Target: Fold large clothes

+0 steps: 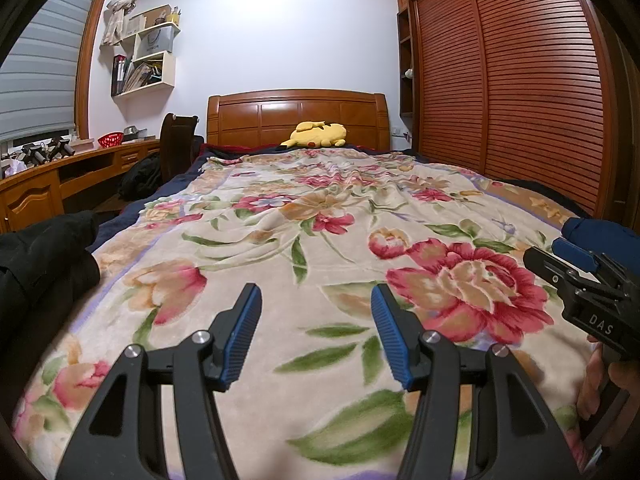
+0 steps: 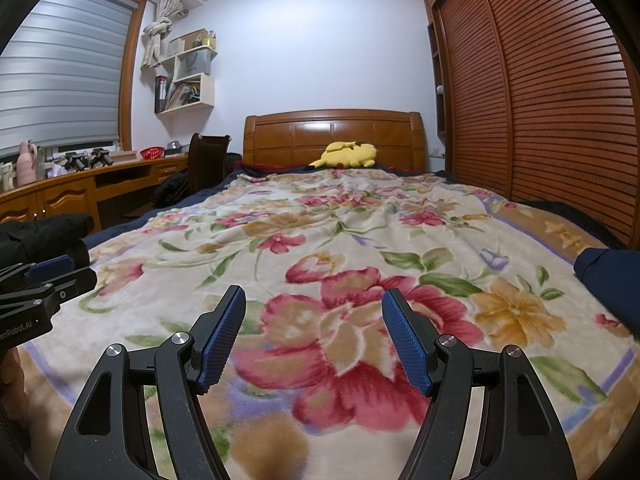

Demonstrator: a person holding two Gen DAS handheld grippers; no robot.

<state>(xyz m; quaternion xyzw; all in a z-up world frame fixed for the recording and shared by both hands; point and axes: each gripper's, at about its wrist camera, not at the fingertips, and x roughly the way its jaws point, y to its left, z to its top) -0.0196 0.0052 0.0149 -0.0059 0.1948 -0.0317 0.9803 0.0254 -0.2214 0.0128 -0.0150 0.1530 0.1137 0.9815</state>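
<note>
Dark garment [image 1: 44, 256]: bunched at the bed's near left edge, on the floral blanket [image 1: 304, 240].
Blue garment [image 2: 608, 276]: at the near right edge of the bed.
Left hand-held gripper [image 1: 316, 300]: jaws spread wide, nothing between them, above the blanket.
Right hand-held gripper [image 2: 314, 300]: jaws likewise wide apart, grasping nothing.
Far end: yellow plush toy [image 1: 316, 134] by the wooden headboard [image 1: 298, 114].

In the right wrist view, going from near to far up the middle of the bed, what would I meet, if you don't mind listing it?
Right gripper, open → floral blanket → yellow plush toy → wooden headboard → white wall.
</note>
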